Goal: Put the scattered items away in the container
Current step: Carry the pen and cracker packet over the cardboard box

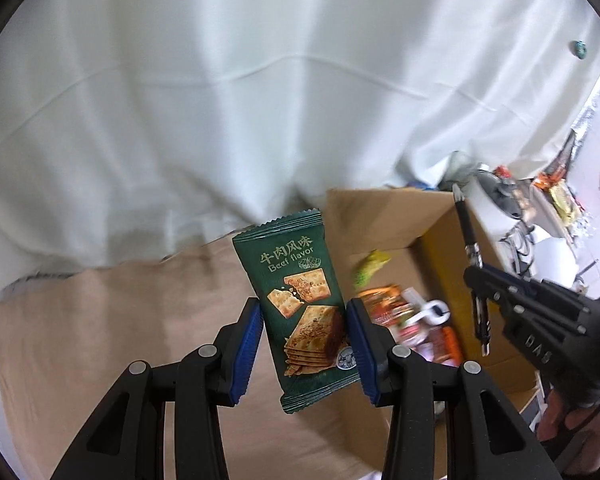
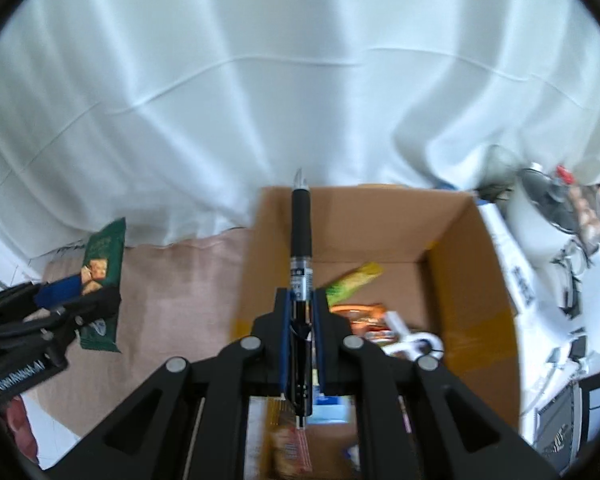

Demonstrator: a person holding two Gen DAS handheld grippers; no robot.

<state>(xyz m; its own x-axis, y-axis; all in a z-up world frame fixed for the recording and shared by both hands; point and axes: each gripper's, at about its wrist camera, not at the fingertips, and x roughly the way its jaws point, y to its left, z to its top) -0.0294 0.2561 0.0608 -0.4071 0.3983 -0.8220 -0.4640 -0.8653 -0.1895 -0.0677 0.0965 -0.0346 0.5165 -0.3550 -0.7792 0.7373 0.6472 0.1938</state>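
Left tool (image 1: 305,344): blue pads clamped on both edges of green beef-flavor cracker packet (image 1: 300,312), held upright in the air, cardboard box (image 1: 384,216) just to its right. Right tool (image 2: 301,316): closed tight on black pen (image 2: 301,232), tip pointing forward, over the open box with snack packets (image 2: 364,320) below.

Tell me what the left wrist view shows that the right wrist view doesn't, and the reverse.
Only the left wrist view shows the cracker packet front-on, its "Beef flavor" print legible, clamped in the left hand-held gripper.

Only the right wrist view shows the blue pads gripping the pen in the right hand-held gripper, and the snacks lying nearest in the cardboard box.

Both show the box, packet, pen, yellow-green wrapper and white curtain.
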